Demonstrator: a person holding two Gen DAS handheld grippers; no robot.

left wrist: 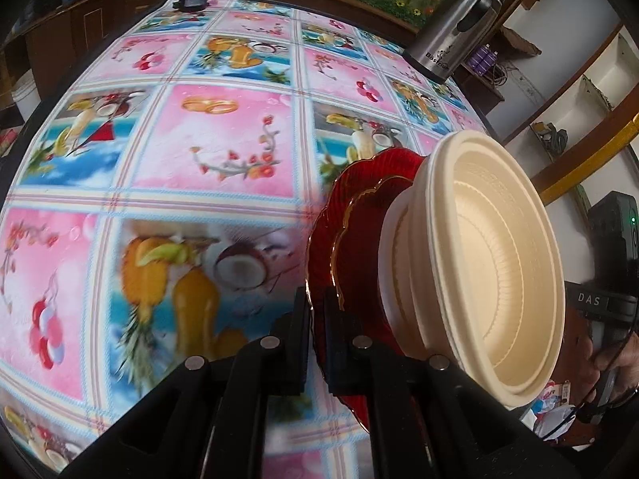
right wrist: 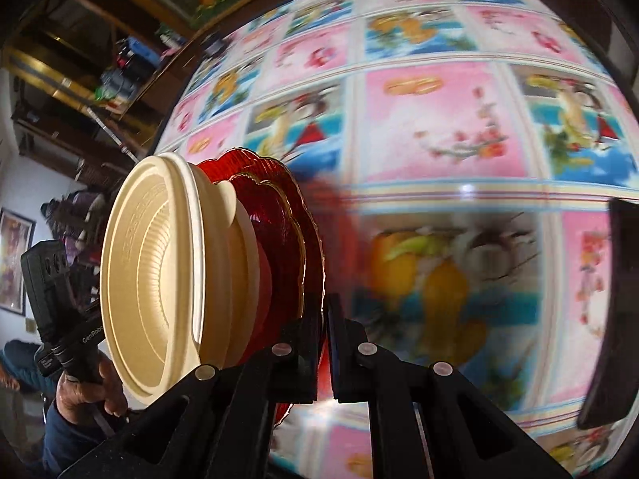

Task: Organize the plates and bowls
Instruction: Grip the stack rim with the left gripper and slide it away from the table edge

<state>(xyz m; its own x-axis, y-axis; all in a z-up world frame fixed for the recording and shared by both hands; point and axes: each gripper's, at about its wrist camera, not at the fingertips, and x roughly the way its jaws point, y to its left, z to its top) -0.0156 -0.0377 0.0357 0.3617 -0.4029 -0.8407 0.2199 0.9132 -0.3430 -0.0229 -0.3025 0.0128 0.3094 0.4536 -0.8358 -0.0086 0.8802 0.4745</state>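
Stack of cream bowls [left wrist: 487, 263] on red plates [left wrist: 351, 215], held above the tabletop [left wrist: 199, 147].
Left gripper [left wrist: 317, 311] and right gripper [right wrist: 325, 319] each clench the bottom plate's opposite rims; tabletop beneath lies open to its far edge.

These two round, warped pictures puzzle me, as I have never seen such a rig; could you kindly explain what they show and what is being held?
There is no robot here. A person carries a hand-held tool in each hand, and each tool ends in two black jaws. A wide-angle camera on each tool looks forward along its jaws, which is why the pictures bulge. One picture comes from the left gripper, the other from the right gripper.

Both grippers are shut on the rim of a large red plate, from opposite sides. On it lie a smaller red plate and cream bowls nested together. The stack appears lifted above the fruit-patterned tablecloth. A steel flask stands at the far edge.

In each picture you can also glimpse the other tool at the side.
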